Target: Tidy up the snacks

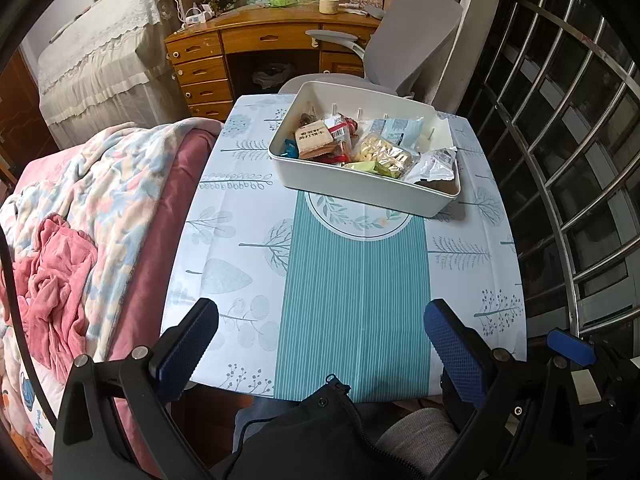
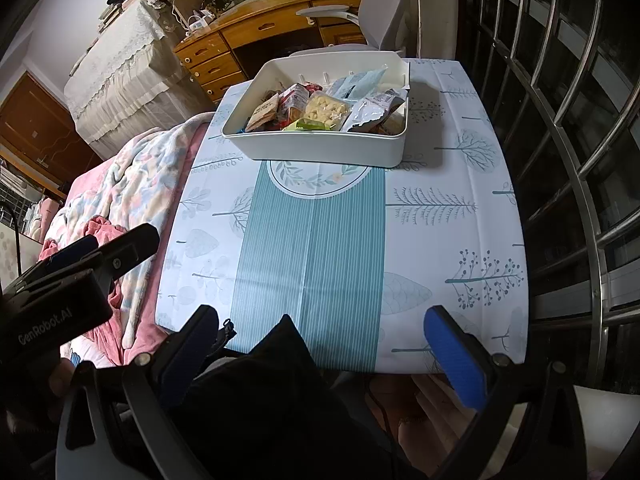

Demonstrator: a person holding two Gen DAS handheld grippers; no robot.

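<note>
A white plastic bin [image 1: 360,190] [image 2: 320,150] stands at the far end of the table, filled with several snack packets: a brown biscuit pack [image 1: 314,140] [image 2: 264,112], a clear bag of pale puffs [image 1: 384,154] [image 2: 326,110], a green packet [image 1: 366,167] and silver wrappers [image 1: 434,164] [image 2: 370,112]. My left gripper [image 1: 320,340] hangs open over the table's near edge, far from the bin, nothing between its fingers. My right gripper [image 2: 324,344] is open too, at the near edge, empty. The left gripper's body [image 2: 80,264] shows at the left of the right wrist view.
The table wears a white and teal tablecloth [image 1: 352,288] [image 2: 312,240]. A bed with pink and floral blankets [image 1: 80,220] [image 2: 120,184] adjoins its left side. A metal window grille [image 1: 568,160] [image 2: 560,120] runs along the right. A grey chair [image 1: 412,44] and wooden desk [image 1: 256,36] stand beyond. Dark clothing [image 1: 320,432] lies below the near edge.
</note>
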